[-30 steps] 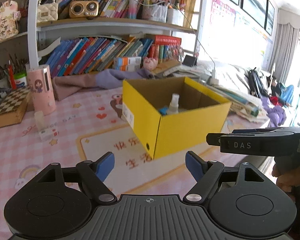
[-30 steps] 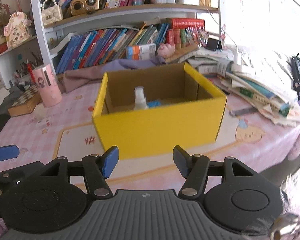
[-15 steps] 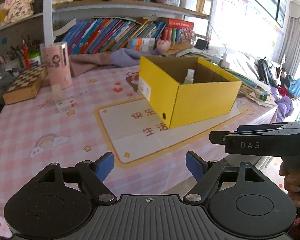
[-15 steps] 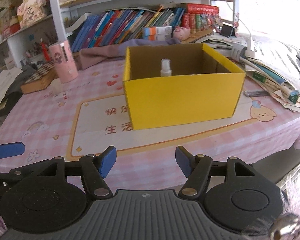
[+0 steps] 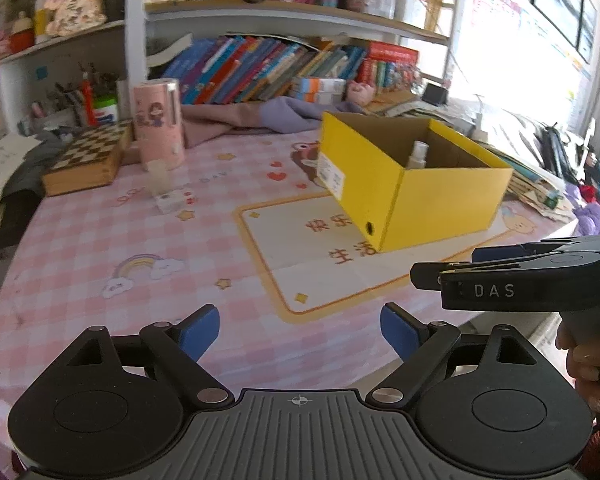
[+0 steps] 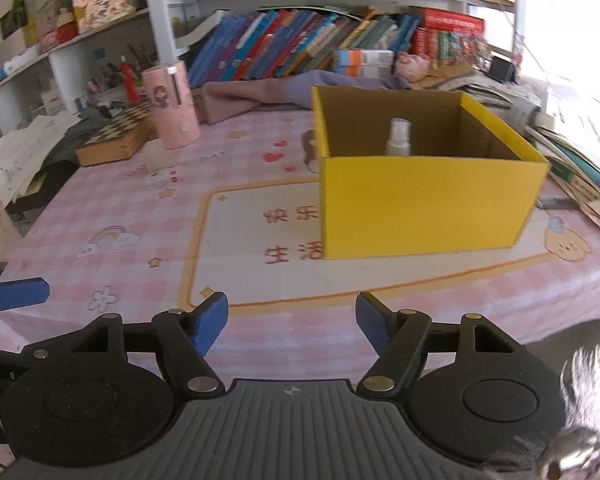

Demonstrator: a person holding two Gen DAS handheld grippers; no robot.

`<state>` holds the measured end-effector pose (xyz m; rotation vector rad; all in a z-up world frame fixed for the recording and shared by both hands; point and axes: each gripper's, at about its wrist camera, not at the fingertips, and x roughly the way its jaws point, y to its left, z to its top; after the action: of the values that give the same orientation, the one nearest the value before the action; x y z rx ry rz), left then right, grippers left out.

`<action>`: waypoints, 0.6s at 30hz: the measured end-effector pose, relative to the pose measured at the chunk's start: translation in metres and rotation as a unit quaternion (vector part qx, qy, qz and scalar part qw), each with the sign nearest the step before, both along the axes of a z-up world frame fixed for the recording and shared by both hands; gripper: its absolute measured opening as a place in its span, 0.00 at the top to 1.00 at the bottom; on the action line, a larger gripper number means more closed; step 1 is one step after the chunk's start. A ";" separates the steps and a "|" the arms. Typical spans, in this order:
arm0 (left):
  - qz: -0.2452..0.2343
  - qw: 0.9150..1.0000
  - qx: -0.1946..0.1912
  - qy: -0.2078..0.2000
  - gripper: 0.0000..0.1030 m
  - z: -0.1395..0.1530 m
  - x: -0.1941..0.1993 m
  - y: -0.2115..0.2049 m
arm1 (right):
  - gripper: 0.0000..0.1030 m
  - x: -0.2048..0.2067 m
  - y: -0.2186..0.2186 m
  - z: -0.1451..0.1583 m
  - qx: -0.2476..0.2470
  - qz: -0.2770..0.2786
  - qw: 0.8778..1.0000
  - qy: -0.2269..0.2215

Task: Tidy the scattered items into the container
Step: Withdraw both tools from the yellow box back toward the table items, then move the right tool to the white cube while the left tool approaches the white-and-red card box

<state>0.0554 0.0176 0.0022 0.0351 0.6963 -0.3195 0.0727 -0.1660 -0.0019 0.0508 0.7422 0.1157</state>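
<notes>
Both my tongs are empty and hang over the near edge of the table, low in each frame. My left tongs are opening, the blue pads standing wide with only pink tablecloth showing between them; my right tongs are opening too, a bit narrower, and nothing sits between those pads either. I keep them apart and back from the clutter so I can see the whole table before choosing a thing to fetch. The yellow box stands right of centre in both views, its open top facing up so things can be dropped straight in. A small spray bottle already stands upright inside it, near the back wall. What seems left to tidy lies in the left-centre of the left view: a clear little cup and just in front of it a small white packet, both near the pink tumbler and the chessboard box. My right tongs show at the right edge of the left view, held in my hand, level and clear of the box, I think so as not to knock it.
</notes>
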 end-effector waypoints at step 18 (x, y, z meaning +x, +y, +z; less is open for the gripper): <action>0.099 0.995 0.000 -0.020 0.12 0.010 0.000 0.047 | 0.32 0.025 0.060 0.007 -0.001 0.102 0.995 -0.015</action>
<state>0.0556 0.0643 0.0123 -0.0279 0.6544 -0.1274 0.0982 -0.1059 0.0048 -0.0280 0.7170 0.3098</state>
